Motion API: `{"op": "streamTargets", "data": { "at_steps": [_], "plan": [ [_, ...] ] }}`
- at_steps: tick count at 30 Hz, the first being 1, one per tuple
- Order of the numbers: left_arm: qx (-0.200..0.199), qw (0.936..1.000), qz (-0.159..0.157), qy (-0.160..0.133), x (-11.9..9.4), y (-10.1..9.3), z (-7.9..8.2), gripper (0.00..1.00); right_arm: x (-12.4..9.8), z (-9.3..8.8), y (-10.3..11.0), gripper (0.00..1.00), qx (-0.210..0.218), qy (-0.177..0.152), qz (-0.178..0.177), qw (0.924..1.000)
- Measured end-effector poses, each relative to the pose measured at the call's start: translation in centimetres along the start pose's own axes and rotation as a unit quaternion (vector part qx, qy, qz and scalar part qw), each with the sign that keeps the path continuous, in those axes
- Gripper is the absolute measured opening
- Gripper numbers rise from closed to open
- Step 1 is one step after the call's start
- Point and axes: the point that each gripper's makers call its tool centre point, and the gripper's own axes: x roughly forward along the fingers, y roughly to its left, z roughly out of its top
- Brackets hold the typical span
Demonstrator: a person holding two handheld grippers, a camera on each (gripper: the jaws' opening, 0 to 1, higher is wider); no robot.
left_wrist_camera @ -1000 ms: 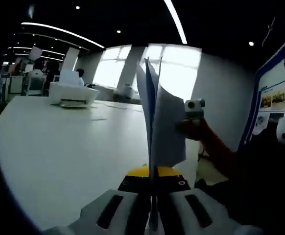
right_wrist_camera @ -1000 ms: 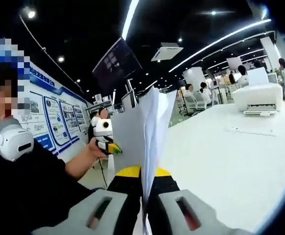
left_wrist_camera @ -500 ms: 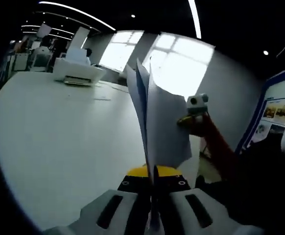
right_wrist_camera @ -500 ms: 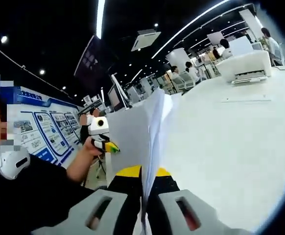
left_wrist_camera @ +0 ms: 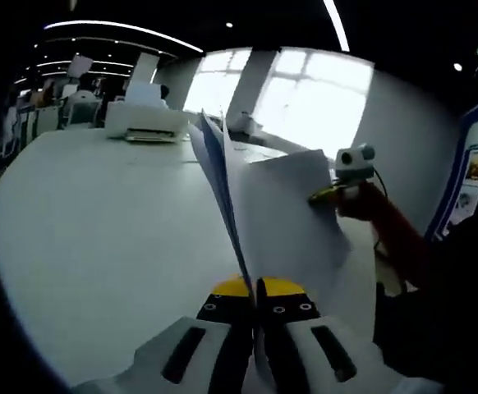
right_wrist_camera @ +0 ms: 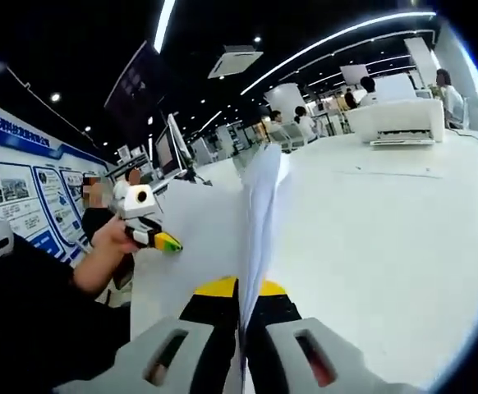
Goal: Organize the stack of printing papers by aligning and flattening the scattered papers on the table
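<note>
The left gripper (left_wrist_camera: 255, 328) and the right gripper (right_wrist_camera: 241, 328) each pinch the stack of papers (left_wrist_camera: 276, 217) at bottom centre, sheets fanning upward above the white table (left_wrist_camera: 99, 230). A white printer (right_wrist_camera: 395, 121) sits upper right. The wall posters' (right_wrist_camera: 17, 193) writing is unreadable.

Daylight pours through the windows (left_wrist_camera: 305, 103) and blows them out to white, while ceiling light strips (right_wrist_camera: 329, 39) streak a dark ceiling. The counter (left_wrist_camera: 99, 230) glares pale. Fisheye bending curves the edges, and the nearby jaws look soft and blurred.
</note>
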Motion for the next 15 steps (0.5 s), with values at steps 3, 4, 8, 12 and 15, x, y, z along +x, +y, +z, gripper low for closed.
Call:
{"op": "streamTargets", "data": {
  "at_steps": [3,4,8,12,15],
  "plan": [
    [0.012,0.9998,0.012,0.007,0.4,0.3,-0.4,0.06,0.7,-0.5,-0.3,0.00,-0.007,0.010,-0.016,0.9998],
    [0.013,0.9998,0.013,0.008,0.6,0.4,-0.4,0.06,0.8,-0.5,-0.5,0.00,-0.008,0.010,-0.020,0.9997],
    [0.015,0.9996,0.019,0.016,1.2,0.8,-0.7,0.06,1.0,-1.0,-1.1,0.00,-0.009,0.015,-0.034,0.9993],
    [0.035,0.9980,0.034,0.042,2.0,1.3,-1.3,0.06,1.5,-1.9,-1.7,0.00,-0.012,0.027,-0.051,0.9982],
    [0.043,0.9970,0.039,0.052,2.4,1.5,-1.4,0.06,1.8,-2.5,-2.3,0.00,-0.012,0.034,-0.065,0.9973]
  ]
}}
